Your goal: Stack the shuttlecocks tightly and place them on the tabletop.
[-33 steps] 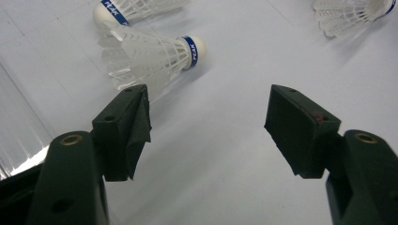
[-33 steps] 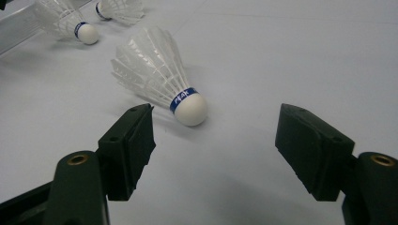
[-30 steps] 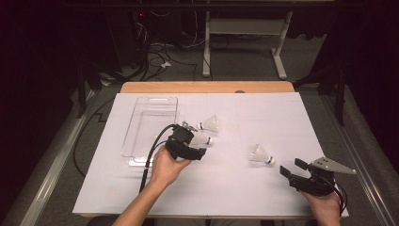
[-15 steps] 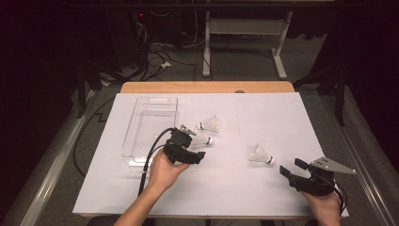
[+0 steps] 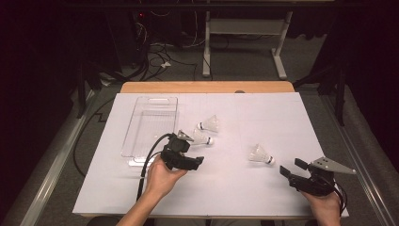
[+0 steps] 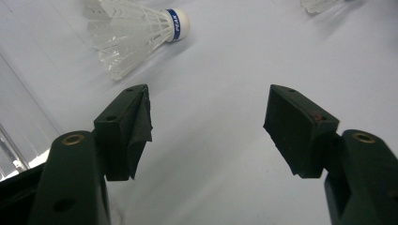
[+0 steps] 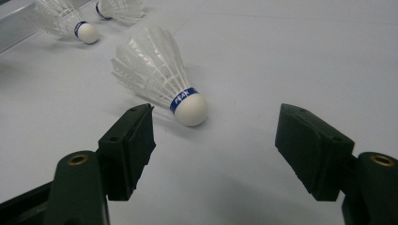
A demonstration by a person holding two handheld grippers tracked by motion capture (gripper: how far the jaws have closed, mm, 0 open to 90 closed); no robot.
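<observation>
Both tongs gaping over a white worktop with three shuttlecocks lying loose.

From where I stand, a clear plastic tray [image 5: 150,123] sits at the far left of the worktop [image 5: 235,188]. Just right of its near end the left tongs [image 5: 196,161] hover with their jaws spread wide and nothing between them; in the left gripper view [image 6: 206,126] a shuttlecock [image 5: 203,138] lies a little ahead of them on its side, cork toward the right. A second shuttlecock [image 5: 209,124] rests just beyond it, farther from the person. Well apart to the right lies the third shuttlecock [image 5: 261,154], cork pointing at the right tongs [image 5: 291,168], which are also released and hold nothing; the right gripper view [image 7: 213,140] shows it [image 7: 162,77] near the jaws, untouched.
</observation>
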